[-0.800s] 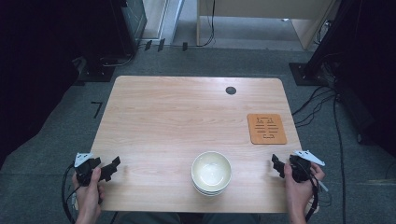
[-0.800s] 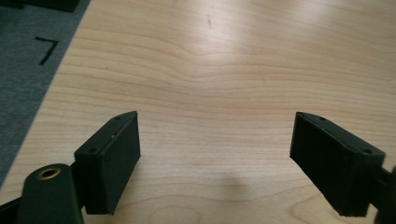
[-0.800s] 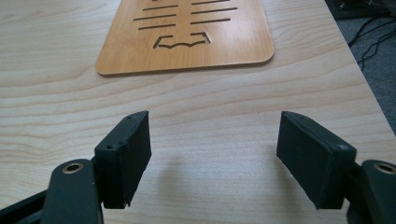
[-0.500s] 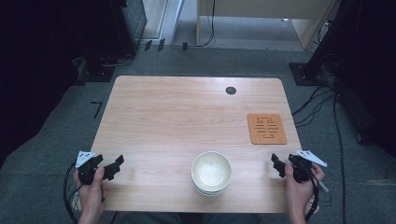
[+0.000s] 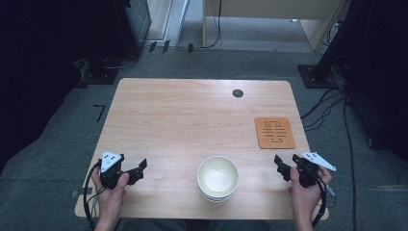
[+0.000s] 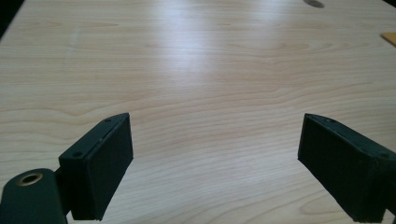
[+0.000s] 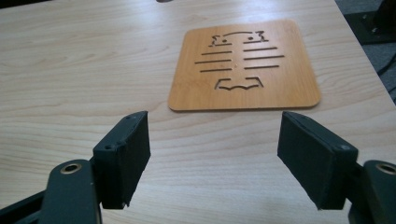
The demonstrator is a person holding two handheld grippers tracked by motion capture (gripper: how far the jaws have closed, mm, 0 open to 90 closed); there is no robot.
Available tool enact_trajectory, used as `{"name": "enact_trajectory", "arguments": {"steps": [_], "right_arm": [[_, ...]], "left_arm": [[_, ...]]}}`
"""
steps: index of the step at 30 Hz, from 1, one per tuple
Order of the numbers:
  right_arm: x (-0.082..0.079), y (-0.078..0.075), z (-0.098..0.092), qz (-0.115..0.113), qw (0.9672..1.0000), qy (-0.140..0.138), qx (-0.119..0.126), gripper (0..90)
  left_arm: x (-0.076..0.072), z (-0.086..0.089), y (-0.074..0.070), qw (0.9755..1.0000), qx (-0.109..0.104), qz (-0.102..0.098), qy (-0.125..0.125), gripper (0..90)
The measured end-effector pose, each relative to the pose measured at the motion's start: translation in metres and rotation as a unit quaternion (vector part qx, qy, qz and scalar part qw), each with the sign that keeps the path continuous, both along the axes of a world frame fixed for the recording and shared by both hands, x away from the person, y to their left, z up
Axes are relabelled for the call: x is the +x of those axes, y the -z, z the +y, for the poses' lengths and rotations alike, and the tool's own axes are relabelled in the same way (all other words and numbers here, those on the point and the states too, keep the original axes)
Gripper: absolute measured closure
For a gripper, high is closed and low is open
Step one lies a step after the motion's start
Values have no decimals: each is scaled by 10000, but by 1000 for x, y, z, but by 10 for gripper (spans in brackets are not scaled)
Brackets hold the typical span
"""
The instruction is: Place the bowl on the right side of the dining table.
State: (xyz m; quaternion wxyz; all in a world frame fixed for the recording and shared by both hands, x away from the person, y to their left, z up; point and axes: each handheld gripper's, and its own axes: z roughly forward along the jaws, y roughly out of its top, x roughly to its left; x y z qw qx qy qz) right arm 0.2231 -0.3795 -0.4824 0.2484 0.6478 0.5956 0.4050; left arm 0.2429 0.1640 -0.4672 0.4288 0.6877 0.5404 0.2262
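Several stacked bowls [image 5: 217,178] empty on table [image 5: 192,120], left gripper [image 5: 137,171] wide apart, right gripper [image 5: 284,167] wide apart

Pale wood-grain desk [image 5: 183,115] with a soft sheen; glossy cream bowls [image 5: 217,177]; smooth orange-brown wooden coaster [image 7: 243,65], cut-through slots.

Left hand-held gripper [image 5: 137,170] now slightly nearer the table's front edge

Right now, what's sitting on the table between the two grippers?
In the high view, a stack of cream bowls sits between the left gripper and the right gripper, with bare wood on either side.
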Motion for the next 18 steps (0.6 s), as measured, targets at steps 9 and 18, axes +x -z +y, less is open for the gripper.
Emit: {"name": "enact_trajectory", "arguments": {"steps": [9, 18], "right_arm": [[1, -12, 18, -72, 9994, -184, -289, 243], [-1, -23, 35, -206, 9984, -521, -75, 238]], "left_arm": [[3, -36, -3, 9992, -8, 51, 386, 101], [1, -74, -13, 9961, -176, -85, 859, 100]]}}
